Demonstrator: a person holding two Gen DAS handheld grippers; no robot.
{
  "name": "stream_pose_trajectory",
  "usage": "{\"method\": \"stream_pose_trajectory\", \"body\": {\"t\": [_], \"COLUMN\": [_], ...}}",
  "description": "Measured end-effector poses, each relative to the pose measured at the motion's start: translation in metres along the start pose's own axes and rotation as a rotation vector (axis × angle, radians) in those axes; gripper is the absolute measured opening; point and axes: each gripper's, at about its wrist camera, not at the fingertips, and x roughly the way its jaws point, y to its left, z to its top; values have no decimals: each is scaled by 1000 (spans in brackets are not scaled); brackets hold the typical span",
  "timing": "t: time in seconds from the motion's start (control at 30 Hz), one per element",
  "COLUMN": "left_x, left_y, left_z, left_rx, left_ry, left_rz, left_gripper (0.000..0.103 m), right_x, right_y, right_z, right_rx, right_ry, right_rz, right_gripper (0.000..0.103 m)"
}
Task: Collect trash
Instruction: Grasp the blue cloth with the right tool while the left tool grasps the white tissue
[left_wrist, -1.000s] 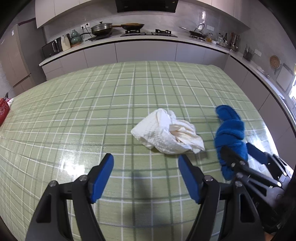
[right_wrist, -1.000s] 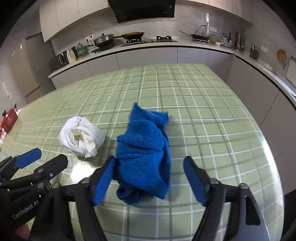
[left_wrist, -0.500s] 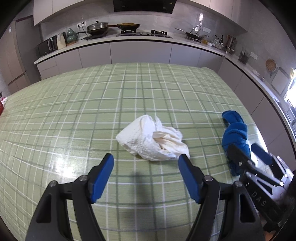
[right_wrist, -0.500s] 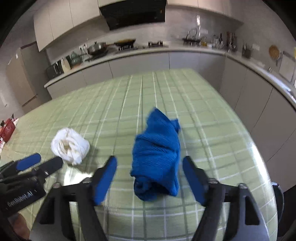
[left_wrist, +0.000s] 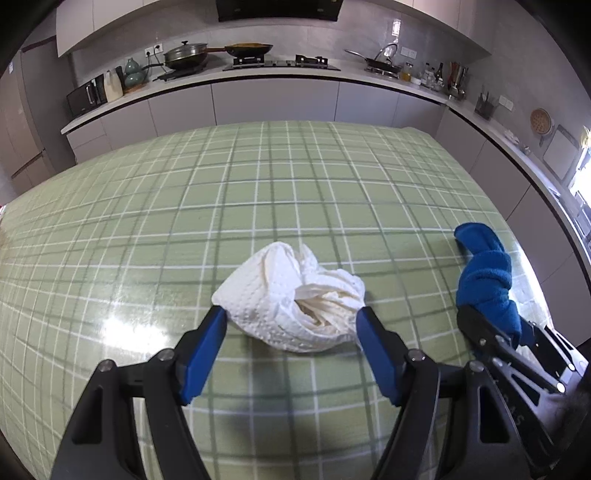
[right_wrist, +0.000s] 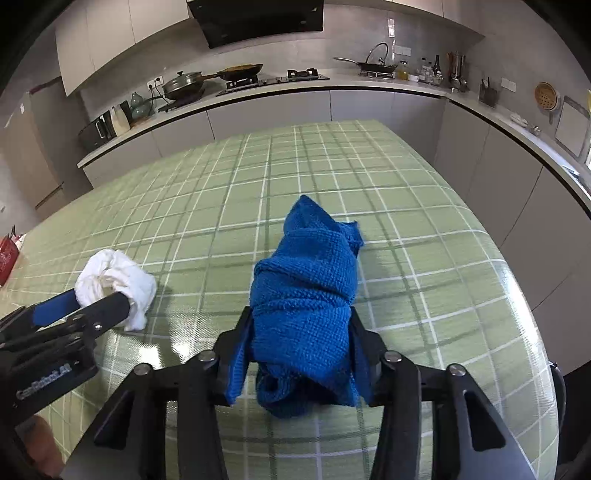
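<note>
Crumpled white paper towel (left_wrist: 291, 308), light and squashy, sits between my left gripper's (left_wrist: 290, 321) spread jaws, seemingly touching; right gripper (right_wrist: 301, 334) pinches the soft blue knitted cloth (right_wrist: 306, 291) mid-bundle.

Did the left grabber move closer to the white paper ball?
Yes. The left gripper moved forward over the checked tablecloth; its fingers now flank the crumpled paper towel.

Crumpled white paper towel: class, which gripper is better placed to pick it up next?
Left. The left gripper brackets the crumpled white paper towel, jaws open, while the right gripper grips the blue knitted cloth.
</note>
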Motion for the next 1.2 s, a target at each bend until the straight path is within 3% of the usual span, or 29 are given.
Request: {"method": "stream_pose_trajectory", "body": {"t": [0.27, 0.77, 1.03, 1.07, 1.1, 1.2], "left_x": [3, -8, 11, 12, 13, 11], "left_y": [4, 12, 10, 10, 12, 11], "left_z": [-5, 4, 6, 5, 3, -1], "left_rx": [-4, -42, -23, -24, -28, -21], "left_ry": [16, 0, -12, -16, -20, -37], "left_rz": [-17, -33, -3, -15, -25, -56], "left_gripper": [74, 76, 85, 77, 61, 39], "right_x": [5, 10, 21, 22, 22, 22], "right_y": [17, 9, 13, 13, 14, 13], "right_z": [7, 28, 23, 22, 22, 19], "right_rx": [-62, 16, 43, 38, 35, 43], "right_ry": [-16, -19, 6, 5, 7, 9], "right_rz": [-33, 27, 39, 32, 28, 33], "right_gripper": [39, 39, 39, 39, 39, 39]}}
